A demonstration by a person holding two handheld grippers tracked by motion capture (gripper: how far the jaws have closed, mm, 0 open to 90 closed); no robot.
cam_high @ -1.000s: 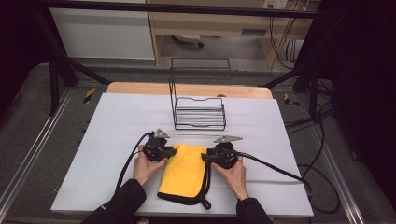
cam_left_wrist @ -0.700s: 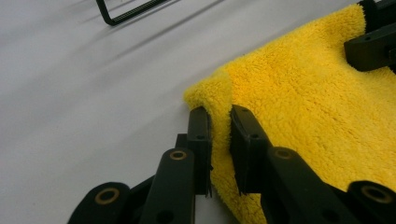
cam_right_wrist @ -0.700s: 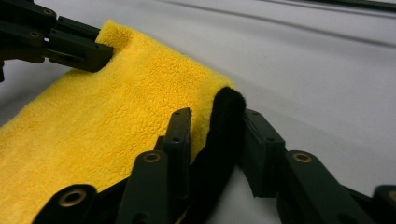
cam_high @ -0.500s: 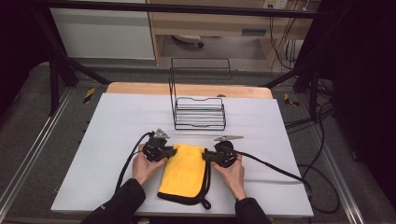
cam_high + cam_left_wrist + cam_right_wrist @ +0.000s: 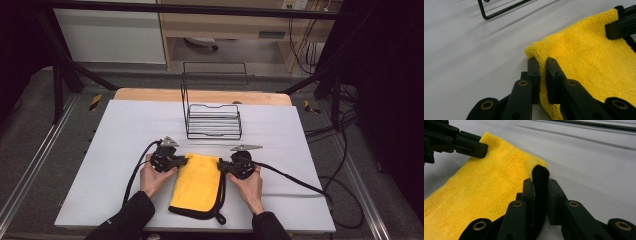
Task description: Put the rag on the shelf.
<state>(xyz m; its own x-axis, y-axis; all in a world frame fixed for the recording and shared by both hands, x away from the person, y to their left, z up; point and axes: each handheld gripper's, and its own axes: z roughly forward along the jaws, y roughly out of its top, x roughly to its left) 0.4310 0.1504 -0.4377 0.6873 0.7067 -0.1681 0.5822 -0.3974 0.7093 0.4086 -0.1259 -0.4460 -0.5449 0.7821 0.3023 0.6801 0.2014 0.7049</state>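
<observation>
Far left of the high view: bare white table point(image 5: 100, 150), nothing on it there.

Next, left gripper point(image 5: 181, 161), jaws pressed together on the far left corner of the yellow cloth point(image 5: 196, 185). Seen close in the left gripper view point(image 5: 542, 75): a fold of yellow pile point(image 5: 584, 57) pinched between the two black jaws, corner bunched up just ahead of the tips. Has just been closing a little further, cloth between the jaws.

Centre: cloth lying flat on the table near the front edge, between both hands, yellow on top, black border and a black loop trailing at the near end. Behind it, well apart, a black wire rack point(image 5: 212, 107) standing empty.

Right of centre: right gripper point(image 5: 222, 166), likewise clamped, on the far right corner. In the right gripper view point(image 5: 540, 197) the black edge of the cloth point(image 5: 499, 185) gripped between the jaws, the other gripper point(image 5: 472, 146) visible across the cloth at top left. Has just been closing onto that edge.

Step in hand, by judgement: both far corners secured, cloth not yet raised. Probably a fold or a lift toward the rack.

Next move calls for: raising both corners together and level, keeping the grips equal so neither corner slips free, minding the dangling loop so as not to snag.
</observation>
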